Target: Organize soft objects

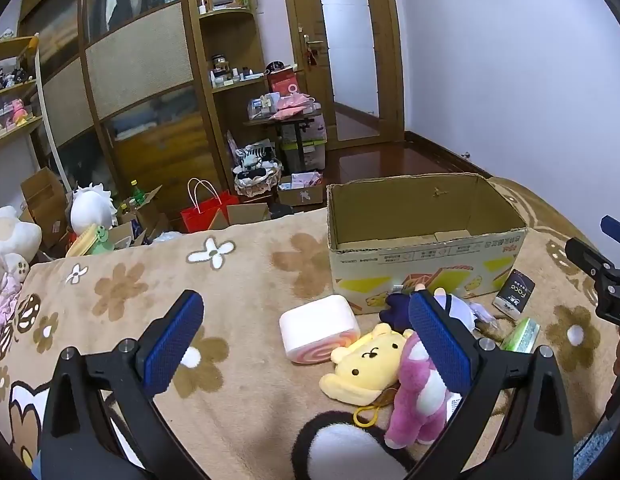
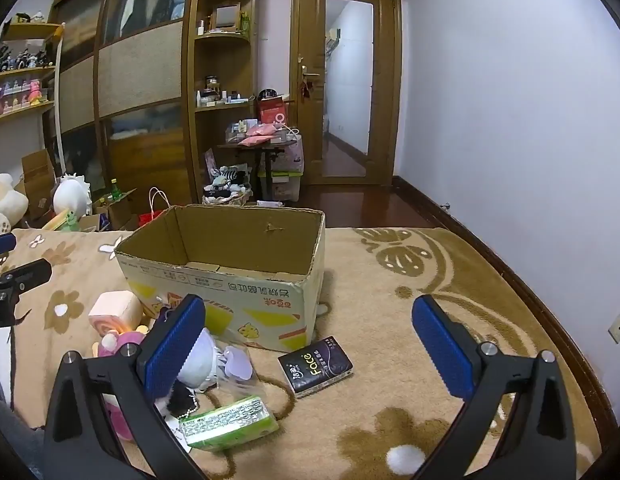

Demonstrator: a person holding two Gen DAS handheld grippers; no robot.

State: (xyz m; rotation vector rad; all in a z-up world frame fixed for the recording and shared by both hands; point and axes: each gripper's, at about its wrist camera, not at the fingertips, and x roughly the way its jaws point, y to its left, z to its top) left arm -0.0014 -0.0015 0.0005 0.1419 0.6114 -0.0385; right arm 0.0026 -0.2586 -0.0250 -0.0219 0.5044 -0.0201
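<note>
An open cardboard box (image 1: 425, 268) stands on the bed blanket, with nothing showing inside it; it also shows in the right wrist view (image 2: 230, 300). In front of it lie a pink-white roll-cake cushion (image 1: 317, 328), a yellow bear plush (image 1: 367, 364), a pink plush (image 1: 417, 400) and a doll in white and lilac (image 2: 214, 360). My left gripper (image 1: 306, 344) is open and empty above the plush pile. My right gripper (image 2: 308, 344) is open and empty above a black tissue pack (image 2: 315, 366). A green tissue pack (image 2: 230, 424) lies near its left finger.
The beige flower-print blanket (image 1: 230, 280) covers the bed. Beyond its far edge the floor holds boxes, a red bag (image 1: 206, 210) and baskets before a wooden wardrobe. A white plush (image 1: 12, 236) sits at the left. A wall runs along the right.
</note>
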